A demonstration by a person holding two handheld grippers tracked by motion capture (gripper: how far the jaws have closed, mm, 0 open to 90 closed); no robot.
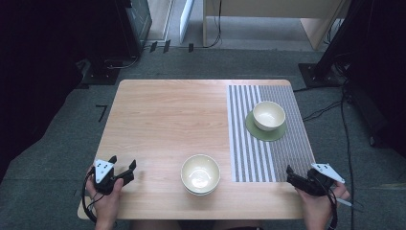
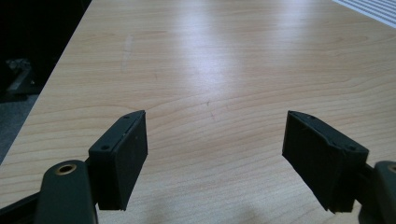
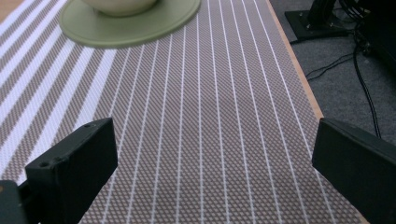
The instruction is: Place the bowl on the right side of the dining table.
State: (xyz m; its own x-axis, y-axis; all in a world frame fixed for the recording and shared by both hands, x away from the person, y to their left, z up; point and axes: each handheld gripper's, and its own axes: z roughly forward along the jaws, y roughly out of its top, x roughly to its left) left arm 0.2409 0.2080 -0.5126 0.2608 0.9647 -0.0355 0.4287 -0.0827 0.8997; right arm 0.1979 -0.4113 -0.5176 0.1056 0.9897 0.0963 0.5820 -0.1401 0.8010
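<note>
Near table's front edge, cream bowl stack sits on bare wood between left gripper and right gripper, touched by neither; both jaws spread wide, holding nothing. Second bowl rests on green coaster atop striped mat.

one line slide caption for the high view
Open left gripper and right gripper rest at the table's near edge, flanking stacked cream bowls.
</note>
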